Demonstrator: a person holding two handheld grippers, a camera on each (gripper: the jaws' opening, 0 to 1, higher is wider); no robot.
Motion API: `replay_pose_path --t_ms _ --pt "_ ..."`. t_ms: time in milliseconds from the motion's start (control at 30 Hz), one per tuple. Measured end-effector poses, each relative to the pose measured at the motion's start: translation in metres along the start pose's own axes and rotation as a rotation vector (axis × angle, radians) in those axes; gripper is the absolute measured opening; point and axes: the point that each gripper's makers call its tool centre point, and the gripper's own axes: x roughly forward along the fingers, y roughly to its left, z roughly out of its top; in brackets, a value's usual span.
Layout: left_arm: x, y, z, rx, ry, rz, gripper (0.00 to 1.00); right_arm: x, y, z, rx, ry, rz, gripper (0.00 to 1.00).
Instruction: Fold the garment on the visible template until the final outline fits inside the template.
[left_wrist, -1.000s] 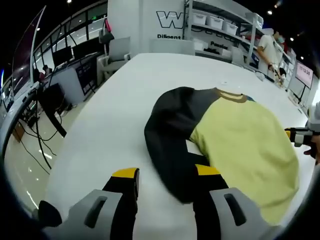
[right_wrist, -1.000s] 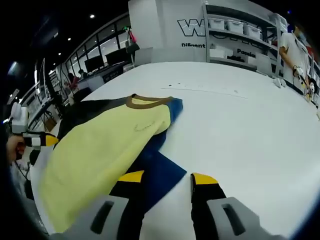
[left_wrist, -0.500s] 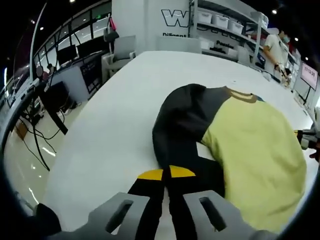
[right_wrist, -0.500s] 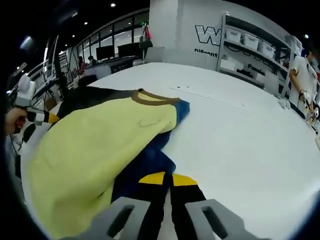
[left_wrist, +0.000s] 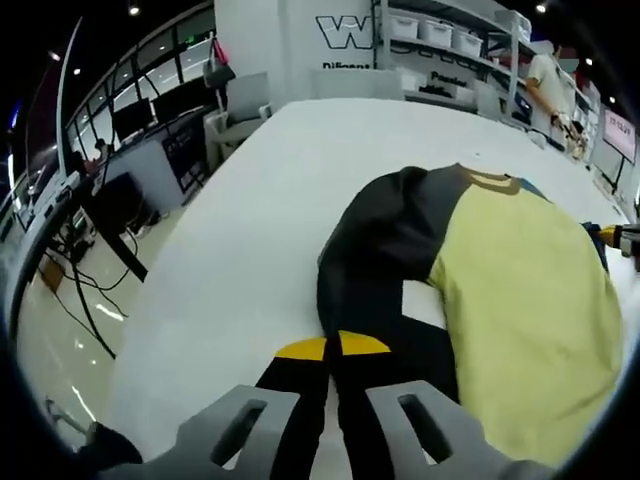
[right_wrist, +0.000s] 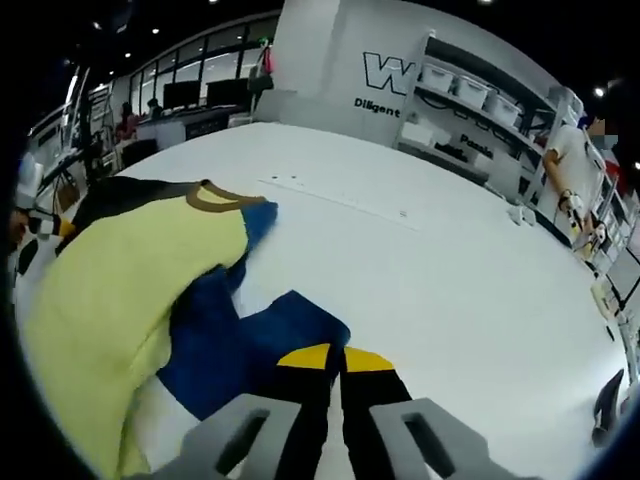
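A garment lies on the white table: yellow body, brown collar, dark grey sleeve. My left gripper is shut on the end of that dark sleeve. In the right gripper view the yellow body lies at the left, and a blue sleeve stretches out from it. My right gripper is shut on the blue sleeve's end. The right gripper peeks in at the right edge of the left gripper view. The left gripper shows far left in the right gripper view.
A thin marked line crosses the table beyond the collar. Shelves with white bins and a standing person are behind the table. The table's left edge drops to the floor near desks and chairs.
Both grippers went from open to shut on the sleeve ends. Since then the right gripper has drawn the blue sleeve out, away from the yellow body.
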Motion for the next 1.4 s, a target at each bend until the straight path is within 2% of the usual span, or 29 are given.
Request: replay_pose_path --t_ms 200,333,567,600,833,1000,1067,1133,1200,1300,1367,1400 --pt "-0.001 0.006 0.0 -0.008 0.013 0.016 0.02 -0.005 -0.048 -0.015 0.08 0.039 -0.096 0.0" --pt "-0.004 0.011 -0.002 -0.011 0.021 0.024 0.02 -0.012 -0.075 -0.019 0.102 0.034 -0.137 0.0" --pt "-0.005 0.017 -0.003 -0.003 0.037 0.042 0.02 -0.024 -0.106 -0.03 0.128 0.076 -0.198 0.0" --pt "-0.005 0.018 -0.003 -0.007 0.04 0.045 0.02 -0.029 -0.119 -0.037 0.124 0.104 -0.232 0.0" --pt "-0.007 0.023 -0.004 -0.014 0.049 0.059 0.02 -0.046 -0.157 -0.053 0.149 0.139 -0.295 0.0" --pt "-0.009 0.026 -0.002 -0.013 0.051 0.068 0.02 -0.05 -0.177 -0.065 0.11 0.178 -0.313 0.0" --pt "-0.01 0.027 -0.002 -0.004 0.051 0.071 0.02 -0.052 -0.184 -0.068 0.119 0.183 -0.319 0.0" --pt "-0.01 0.027 -0.001 -0.008 0.05 0.068 0.02 -0.052 -0.182 -0.07 0.175 0.17 -0.289 0.0" --pt "-0.011 0.027 0.0 -0.009 0.045 0.068 0.02 -0.052 -0.181 -0.071 0.166 0.172 -0.289 0.0" --pt "-0.013 0.025 0.007 0.026 0.002 0.056 0.03 -0.055 -0.179 -0.069 0.142 0.17 -0.295 0.02" --pt "-0.017 0.024 0.009 0.034 -0.002 0.058 0.14 -0.06 -0.174 -0.058 0.128 0.138 -0.299 0.1" --pt "-0.02 0.023 0.01 0.034 -0.011 0.054 0.21 -0.063 -0.172 -0.052 0.138 0.117 -0.302 0.17"
